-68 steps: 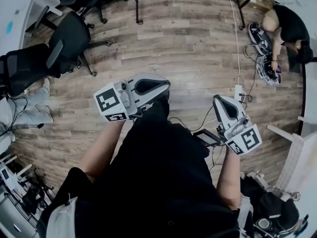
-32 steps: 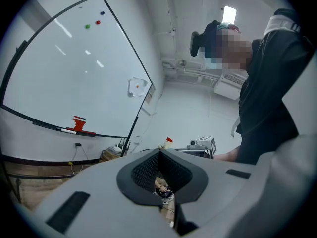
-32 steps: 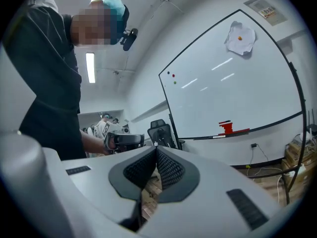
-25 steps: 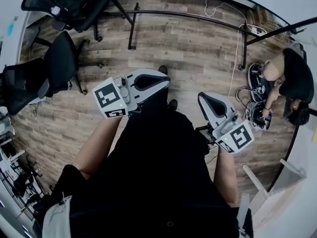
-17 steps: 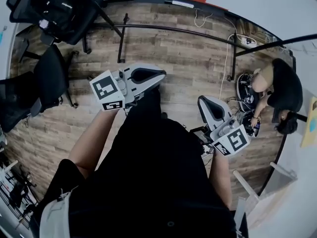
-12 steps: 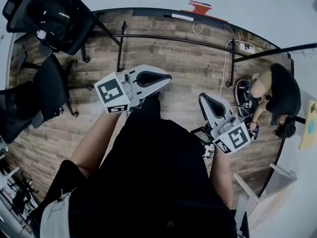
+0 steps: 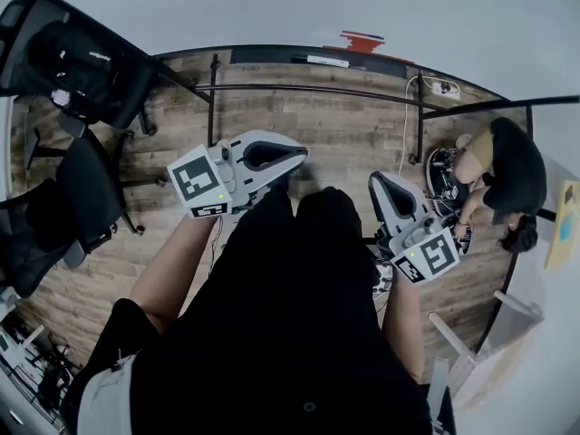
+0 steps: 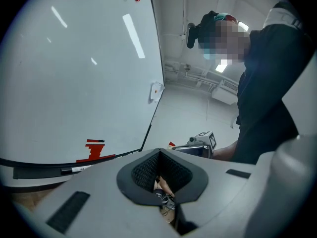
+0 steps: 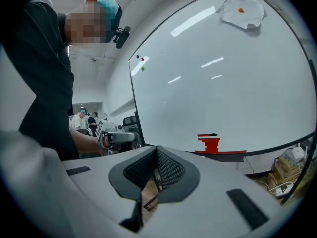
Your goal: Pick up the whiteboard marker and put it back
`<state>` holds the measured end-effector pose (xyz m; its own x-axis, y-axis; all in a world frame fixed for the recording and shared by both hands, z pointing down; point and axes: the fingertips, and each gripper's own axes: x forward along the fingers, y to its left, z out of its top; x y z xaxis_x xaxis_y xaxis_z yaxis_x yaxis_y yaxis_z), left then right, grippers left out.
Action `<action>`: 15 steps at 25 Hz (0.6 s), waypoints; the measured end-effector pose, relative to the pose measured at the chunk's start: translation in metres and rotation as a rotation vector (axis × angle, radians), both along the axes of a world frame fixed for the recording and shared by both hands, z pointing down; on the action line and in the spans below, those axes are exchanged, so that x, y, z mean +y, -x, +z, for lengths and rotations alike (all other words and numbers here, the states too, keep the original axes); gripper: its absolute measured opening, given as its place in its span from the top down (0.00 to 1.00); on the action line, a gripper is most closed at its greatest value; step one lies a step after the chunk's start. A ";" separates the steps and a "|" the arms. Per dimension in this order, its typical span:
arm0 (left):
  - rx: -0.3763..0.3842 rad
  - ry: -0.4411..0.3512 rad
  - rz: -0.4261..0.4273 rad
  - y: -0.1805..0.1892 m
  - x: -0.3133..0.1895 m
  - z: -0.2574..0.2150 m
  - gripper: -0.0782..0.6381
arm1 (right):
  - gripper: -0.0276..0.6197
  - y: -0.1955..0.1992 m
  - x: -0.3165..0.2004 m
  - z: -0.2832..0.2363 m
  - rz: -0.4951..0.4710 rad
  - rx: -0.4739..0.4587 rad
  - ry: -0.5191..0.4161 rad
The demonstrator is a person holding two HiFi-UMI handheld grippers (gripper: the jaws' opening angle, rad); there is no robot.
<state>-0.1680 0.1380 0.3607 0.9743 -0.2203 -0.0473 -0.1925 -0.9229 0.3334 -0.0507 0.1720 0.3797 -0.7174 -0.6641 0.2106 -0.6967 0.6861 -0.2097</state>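
Note:
A whiteboard [image 7: 362,7] fills the far side of the head view. A white-barrelled marker [image 7: 328,61] lies on the board's tray [image 7: 263,54], left of a red shape [image 7: 362,40]. The left gripper view shows the same marker [image 8: 74,169] below the board, beside the red shape [image 8: 96,150]. My left gripper [image 7: 288,155] is held at waist height, jaws together and empty; its pads meet in its own view [image 8: 159,152]. My right gripper [image 7: 379,187] is also shut on nothing [image 9: 157,150]. The right gripper view shows the red shape [image 9: 212,144] but no marker. Both grippers are well short of the tray.
Black office chairs [image 7: 63,179] stand at the left on the wooden floor. The board's black stand legs [image 7: 210,98] reach toward me. A person [image 7: 507,175] crouches at the right by cables and a power strip [image 7: 441,87]. A paper [image 9: 242,9] is pinned on the board.
The head view has swung up and closer to the whiteboard, which now fills the top. Both grippers stay shut at about the same height in front of me.

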 end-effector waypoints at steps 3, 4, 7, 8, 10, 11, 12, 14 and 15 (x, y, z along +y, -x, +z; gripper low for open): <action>-0.003 0.003 -0.005 -0.003 -0.019 0.003 0.88 | 0.93 -0.005 -0.021 0.006 -0.001 0.008 0.006; -0.008 0.006 -0.010 -0.004 -0.024 0.004 0.88 | 0.93 -0.006 -0.028 0.009 -0.004 0.006 0.012; -0.017 0.019 -0.036 -0.009 -0.044 0.007 0.88 | 0.93 -0.010 -0.050 0.013 -0.028 -0.004 0.017; -0.021 0.022 -0.044 -0.012 -0.052 0.007 0.88 | 0.93 -0.012 -0.058 0.012 -0.040 -0.005 0.011; -0.035 0.022 -0.053 -0.022 -0.066 0.006 0.88 | 0.93 -0.019 -0.075 0.011 -0.061 -0.004 0.000; -0.044 0.018 -0.054 -0.027 -0.074 0.005 0.88 | 0.93 -0.024 -0.084 0.011 -0.067 -0.002 -0.002; -0.052 0.013 -0.056 -0.033 -0.082 0.004 0.88 | 0.93 -0.030 -0.093 0.011 -0.071 -0.001 -0.001; -0.066 0.005 -0.062 -0.044 -0.098 0.001 0.88 | 0.93 -0.040 -0.110 0.010 -0.082 -0.004 -0.001; -0.072 0.003 -0.068 -0.049 -0.106 0.000 0.88 | 0.93 -0.044 -0.119 0.009 -0.090 -0.004 -0.004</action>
